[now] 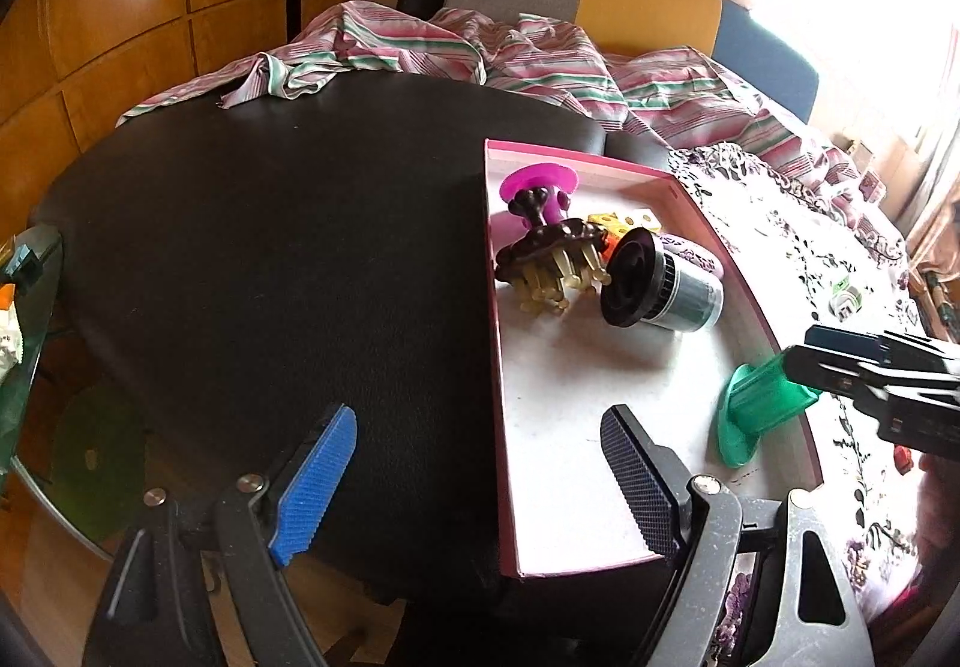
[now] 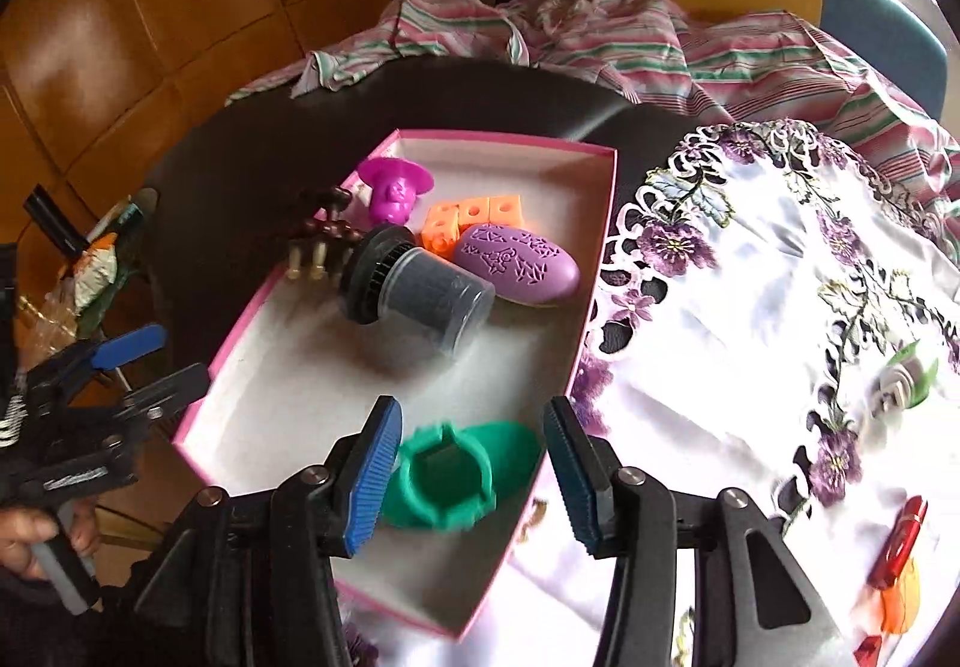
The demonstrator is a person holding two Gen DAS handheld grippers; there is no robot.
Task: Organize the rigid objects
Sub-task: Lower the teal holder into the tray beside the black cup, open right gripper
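In the left wrist view, the green piece (image 1: 759, 406) is lying at the lower right of the pink box (image 1: 498, 367), its long axis running from its flared base at lower left up to the right, where the right gripper (image 1: 807, 376) is reaching in from the frame's right edge, while the left gripper (image 1: 480, 478) is hanging wide open and empty at the bottom, straddling the box's left wall. In the right wrist view, the green piece (image 2: 459, 475) is sitting blurred at lower centre against the box's right wall (image 2: 591, 307), its open end facing the camera; the right gripper (image 2: 471, 478) is angling steeply down with its jaws parted to either side of the piece, the right one clear of it, while the left gripper (image 2: 153, 361), gripped by a hand (image 2: 36, 541), is showing at the left edge.
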